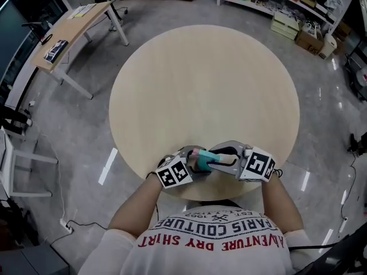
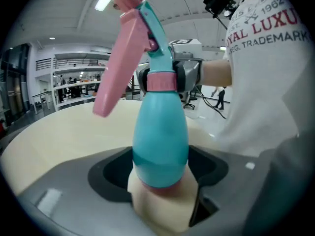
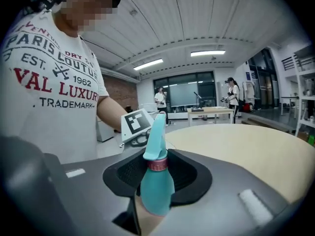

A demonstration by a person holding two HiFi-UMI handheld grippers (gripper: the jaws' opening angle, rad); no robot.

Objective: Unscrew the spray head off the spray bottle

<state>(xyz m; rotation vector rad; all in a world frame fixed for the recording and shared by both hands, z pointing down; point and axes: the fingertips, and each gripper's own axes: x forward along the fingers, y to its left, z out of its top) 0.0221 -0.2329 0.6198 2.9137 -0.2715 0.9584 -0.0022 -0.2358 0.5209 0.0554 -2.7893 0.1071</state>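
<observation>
alignment decides the coming twist: the spray bottle (image 2: 160, 141) rises out of the left gripper (image 2: 160, 183) with its long axis running up and slightly away, base low, spray head (image 2: 153, 33) high, leaning a little. the left gripper is clamped on the fat teal lower body, pale pads pressed against the base end, so its jaws stand wide only because the body is wide. the right gripper (image 1: 211, 160) comes in from the opposite side, crossing that axis nearly square. in the left gripper view its grey jaws sit either side of the pink collar (image 2: 161, 81), closed on the spray head there. the right gripper is therefore the nearer one to the head and the left the nearer to the base. they face each other with the bottle between them over the near edge of the round counter (image 1: 200, 85), close to the person's body; whether the base touches the counter i cannot tell. the pink trigger (image 2: 115, 68) hangs off to one side, clear of both grippers. the next move looks like a roll of the right gripper about the bottle's axis while the left one stops the body turning; a roll off that axis would likely make the collar bind or slip.
</observation>
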